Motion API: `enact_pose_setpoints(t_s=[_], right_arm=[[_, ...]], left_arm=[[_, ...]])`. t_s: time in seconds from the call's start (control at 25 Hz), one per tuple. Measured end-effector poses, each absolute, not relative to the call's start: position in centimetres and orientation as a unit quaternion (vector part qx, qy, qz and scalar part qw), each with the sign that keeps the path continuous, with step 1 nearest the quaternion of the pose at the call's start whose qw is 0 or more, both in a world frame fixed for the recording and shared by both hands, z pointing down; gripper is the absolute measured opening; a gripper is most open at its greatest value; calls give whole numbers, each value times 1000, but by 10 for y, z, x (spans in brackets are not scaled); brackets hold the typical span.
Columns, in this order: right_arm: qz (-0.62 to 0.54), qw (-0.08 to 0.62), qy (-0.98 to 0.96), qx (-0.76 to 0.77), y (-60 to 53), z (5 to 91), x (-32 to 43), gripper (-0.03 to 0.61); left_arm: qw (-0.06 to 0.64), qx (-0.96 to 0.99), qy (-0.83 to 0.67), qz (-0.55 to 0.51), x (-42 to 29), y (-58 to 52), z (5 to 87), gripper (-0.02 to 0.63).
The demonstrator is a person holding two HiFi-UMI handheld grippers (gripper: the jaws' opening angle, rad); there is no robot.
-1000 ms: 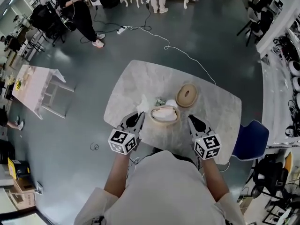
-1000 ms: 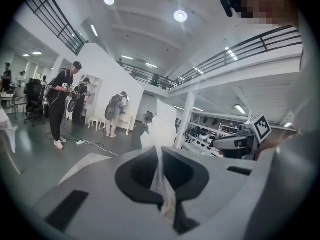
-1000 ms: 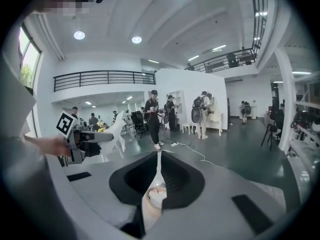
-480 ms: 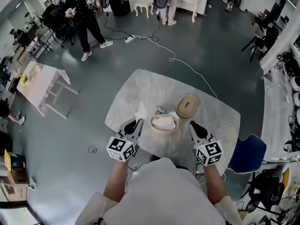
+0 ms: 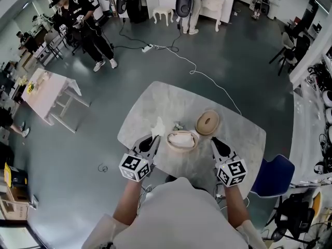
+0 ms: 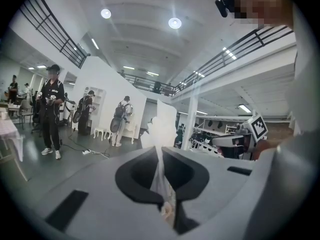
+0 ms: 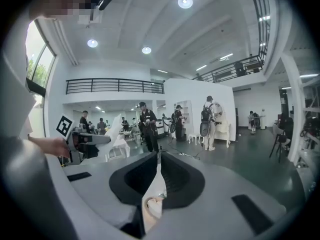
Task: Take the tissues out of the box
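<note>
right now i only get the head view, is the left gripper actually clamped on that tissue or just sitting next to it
observer: clamped. In the left gripper view the left gripper has its jaws shut on the tissue, which stands up out of them.
operator: ok and the right one, holding anything
observer: no. In the right gripper view the right gripper has its jaws together and nothing sticks out of them.
operator: can those cameras tell if the sheet is clear of the box
observer: no. Both gripper views face outward, not down, and the box is in neither. The right gripper view only shows the tissue's top end pointing up from the left gripper.
</note>
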State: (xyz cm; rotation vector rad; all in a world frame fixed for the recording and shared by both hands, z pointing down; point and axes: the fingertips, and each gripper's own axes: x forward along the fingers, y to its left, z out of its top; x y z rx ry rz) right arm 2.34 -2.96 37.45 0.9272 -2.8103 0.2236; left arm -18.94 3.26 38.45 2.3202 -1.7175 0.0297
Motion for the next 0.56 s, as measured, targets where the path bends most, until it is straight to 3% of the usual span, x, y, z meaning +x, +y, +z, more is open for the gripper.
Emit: enact_pose_setpoints(t_s=[0.56], right_arm=[[60,81,-946,308,-26,368,22,46]], left_arm=[[120,792,-599,1,-193,40,379,18]])
